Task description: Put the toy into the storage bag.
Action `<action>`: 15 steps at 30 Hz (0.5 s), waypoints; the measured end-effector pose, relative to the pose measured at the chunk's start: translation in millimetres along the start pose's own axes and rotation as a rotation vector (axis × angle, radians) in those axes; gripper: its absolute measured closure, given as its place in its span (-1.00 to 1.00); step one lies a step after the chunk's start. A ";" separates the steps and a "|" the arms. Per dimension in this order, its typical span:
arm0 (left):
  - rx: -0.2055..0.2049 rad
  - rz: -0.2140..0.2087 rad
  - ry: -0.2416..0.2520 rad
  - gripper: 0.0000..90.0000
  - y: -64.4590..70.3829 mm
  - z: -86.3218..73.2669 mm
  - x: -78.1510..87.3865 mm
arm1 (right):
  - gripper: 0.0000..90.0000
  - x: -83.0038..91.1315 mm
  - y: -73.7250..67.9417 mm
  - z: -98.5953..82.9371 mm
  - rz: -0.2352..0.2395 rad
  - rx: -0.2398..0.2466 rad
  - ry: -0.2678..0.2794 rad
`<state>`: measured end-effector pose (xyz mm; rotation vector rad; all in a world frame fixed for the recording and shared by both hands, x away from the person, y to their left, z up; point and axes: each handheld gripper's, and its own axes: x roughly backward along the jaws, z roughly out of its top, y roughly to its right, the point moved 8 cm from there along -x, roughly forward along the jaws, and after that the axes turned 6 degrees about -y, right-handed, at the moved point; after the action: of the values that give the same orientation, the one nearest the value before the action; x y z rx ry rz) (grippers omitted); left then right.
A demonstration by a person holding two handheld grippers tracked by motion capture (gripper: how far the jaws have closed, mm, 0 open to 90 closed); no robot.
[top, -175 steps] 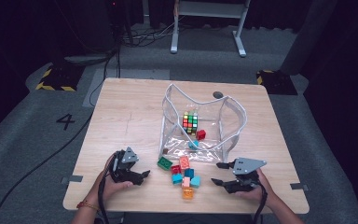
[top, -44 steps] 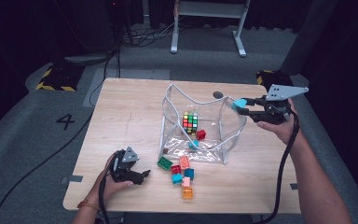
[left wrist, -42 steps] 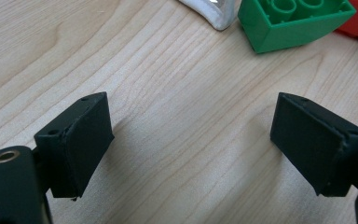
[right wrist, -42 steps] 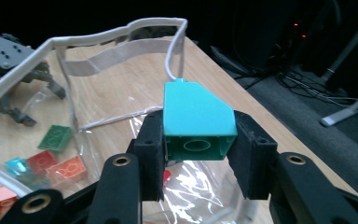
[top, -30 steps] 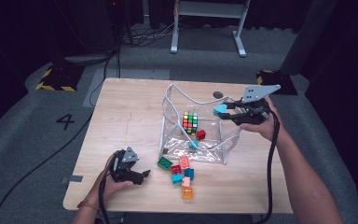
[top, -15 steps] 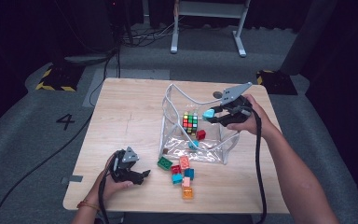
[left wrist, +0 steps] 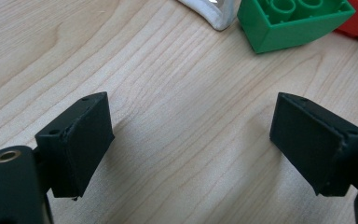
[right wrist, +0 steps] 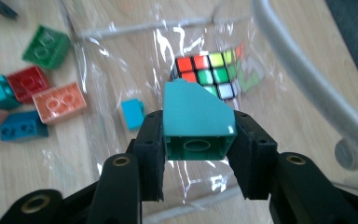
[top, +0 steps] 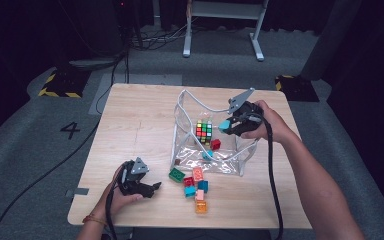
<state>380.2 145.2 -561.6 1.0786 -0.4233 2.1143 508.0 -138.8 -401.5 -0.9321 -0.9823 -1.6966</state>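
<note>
Clear plastic bag (top: 230, 160), white-corded rim, standing open at the centre of the wooden tabletop (top: 140, 120): holds a multicoloured puzzle cube (top: 204, 131) toward its back, a red block (top: 215, 144) just beside the cube's lower right, and a small light-blue block (top: 207, 155) nearer the front wall. Right gripper (top: 228, 124), at the bag's upper right rim above the opening: fingers (right wrist: 151, 140) closed on a teal block (right wrist: 196, 122), clamped on both sides, hollow underside facing the right gripper view's camera. Loose on the tabletop just in front of the bag, lower centre of the high view: green block (top: 176, 175), red, salmon, teal and blue blocks clustered together, orange block (top: 200, 206) lowest. Left gripper (top: 152, 187), lower left of the high view, resting low over the tabletop: fingers (left wrist: 81, 135) spread wide, holding nothing, green block near them at upper right of the left gripper view.
</note>
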 end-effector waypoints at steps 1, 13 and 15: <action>0.000 -0.001 0.000 -0.71 0.1 0.0 0.0 | 0.31 -1.5 0.4 -1.0 0.006 0.001 -0.013; -0.002 -0.001 0.000 -0.71 0.0 0.0 0.0 | 0.31 -8.2 8.4 -35.3 0.038 -0.051 -0.263; -0.001 -0.001 0.000 -0.71 0.1 0.0 0.0 | 0.31 -7.1 10.7 -42.4 0.031 -0.043 -0.284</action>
<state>380.2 145.1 -561.6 1.0783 -0.4237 2.1130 513.6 -177.5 -422.4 -1.2351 -1.1128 -1.5920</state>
